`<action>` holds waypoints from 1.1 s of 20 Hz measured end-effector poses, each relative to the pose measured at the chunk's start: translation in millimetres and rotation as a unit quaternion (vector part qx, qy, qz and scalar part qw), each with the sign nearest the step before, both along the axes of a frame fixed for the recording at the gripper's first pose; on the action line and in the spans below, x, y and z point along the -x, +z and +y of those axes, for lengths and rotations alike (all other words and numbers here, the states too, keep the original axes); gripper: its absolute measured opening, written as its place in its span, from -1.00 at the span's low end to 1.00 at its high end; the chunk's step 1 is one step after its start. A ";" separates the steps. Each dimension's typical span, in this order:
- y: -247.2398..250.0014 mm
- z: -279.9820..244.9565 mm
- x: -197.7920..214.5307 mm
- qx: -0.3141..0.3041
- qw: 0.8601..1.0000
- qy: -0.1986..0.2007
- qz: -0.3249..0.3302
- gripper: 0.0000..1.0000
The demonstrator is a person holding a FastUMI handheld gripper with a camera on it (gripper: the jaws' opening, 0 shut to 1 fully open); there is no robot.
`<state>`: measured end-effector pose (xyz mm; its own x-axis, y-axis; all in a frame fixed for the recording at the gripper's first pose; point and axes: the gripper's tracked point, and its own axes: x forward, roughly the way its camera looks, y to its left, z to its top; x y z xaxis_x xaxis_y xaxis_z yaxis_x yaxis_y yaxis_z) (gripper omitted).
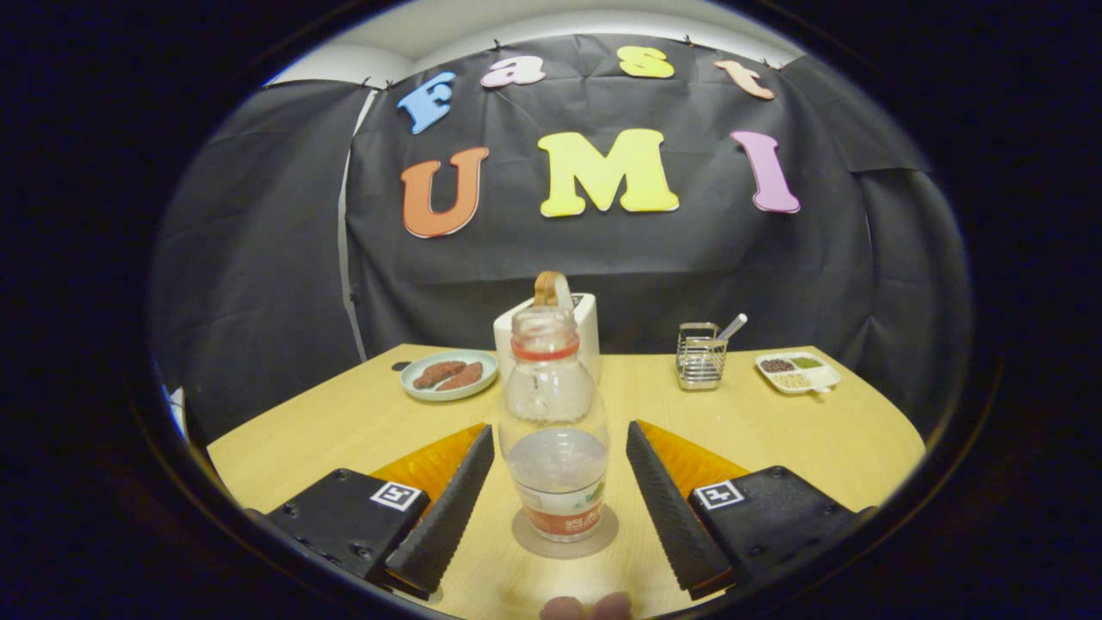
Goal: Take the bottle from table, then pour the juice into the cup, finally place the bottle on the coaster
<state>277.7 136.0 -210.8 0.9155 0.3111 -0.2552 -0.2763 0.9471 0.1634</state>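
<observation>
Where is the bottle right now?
The bottle stands upright on the coaster, between the open gripper's fingers and untouched by them, in front of the toaster.

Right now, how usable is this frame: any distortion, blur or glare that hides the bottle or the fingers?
Gripper view: strong fisheye bend curves the table edge and wall. The bottle on its coaster is sharp, with soft highlights on the clear plastic. The open gripper flanks it without touching. Lighting is even, shadows faint; the far tray is small but legible.
</observation>
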 end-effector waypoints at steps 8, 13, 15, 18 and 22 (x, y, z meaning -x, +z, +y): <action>115.5 -37.8 56.4 0.007 0.996 -0.033 -0.081 0.98; 173.9 -61.9 102.0 0.016 0.992 -0.062 -0.110 0.99; 190.6 -73.8 121.4 0.017 0.990 -0.074 -0.119 0.99; 206.7 -88.2 148.2 0.028 0.987 -0.088 -0.133 0.99; 210.0 -103.5 181.8 0.047 0.984 -0.106 -0.132 0.99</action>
<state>95.9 32.6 -0.8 0.9956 0.0918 -0.0176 -0.0914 0.9956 0.0205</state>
